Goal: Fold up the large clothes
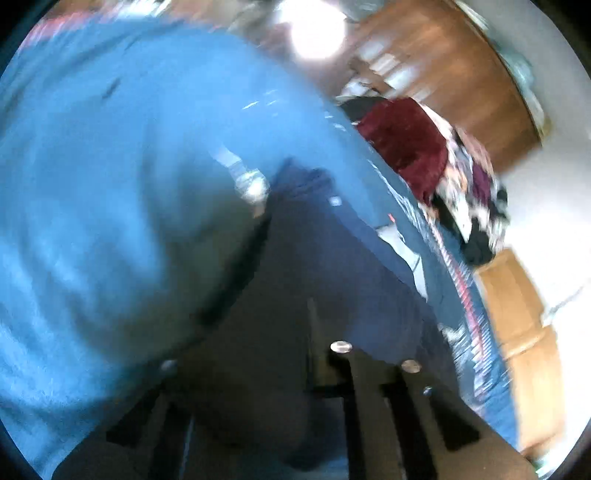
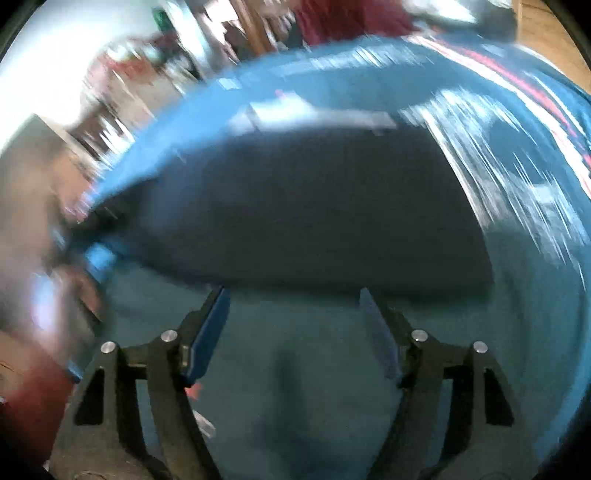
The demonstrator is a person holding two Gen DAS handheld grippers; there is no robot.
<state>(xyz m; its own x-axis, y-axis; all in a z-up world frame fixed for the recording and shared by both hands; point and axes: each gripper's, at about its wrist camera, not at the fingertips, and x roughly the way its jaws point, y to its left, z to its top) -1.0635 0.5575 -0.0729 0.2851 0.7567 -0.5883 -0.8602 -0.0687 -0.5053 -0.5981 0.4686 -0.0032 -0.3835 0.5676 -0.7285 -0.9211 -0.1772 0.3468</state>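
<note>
A large blue garment [image 1: 110, 155] fills most of both views, blurred by motion. In the left wrist view it spreads over the left and middle of the frame, with a darker shadowed fold [image 1: 288, 280] running down to the gripper. In the right wrist view the same blue cloth [image 2: 517, 295] lies under and ahead of the tool, with a dark fold [image 2: 314, 206] across the middle and white and red printing [image 2: 517, 122] smeared at the right. What surface the garment lies on cannot be made out, since the cloth covers it. Behind it the room shows a pale wall [image 1: 554, 192], brown wooden furniture [image 1: 461, 85] and a bright round light [image 1: 317, 33]. A heap of other clothes [image 1: 465, 192], with a dark red piece [image 1: 406, 144] uppermost, sits beyond the garment's far edge. The right gripper [image 2: 293, 295] has its two blue-padded fingers [image 2: 207, 336] spread wide over the cloth with nothing between them. The left gripper [image 1: 321, 369] is sunk in the dark fold, its fingers largely hidden by shadow and fabric, so whether it is apart or clamped cannot be told.
</note>
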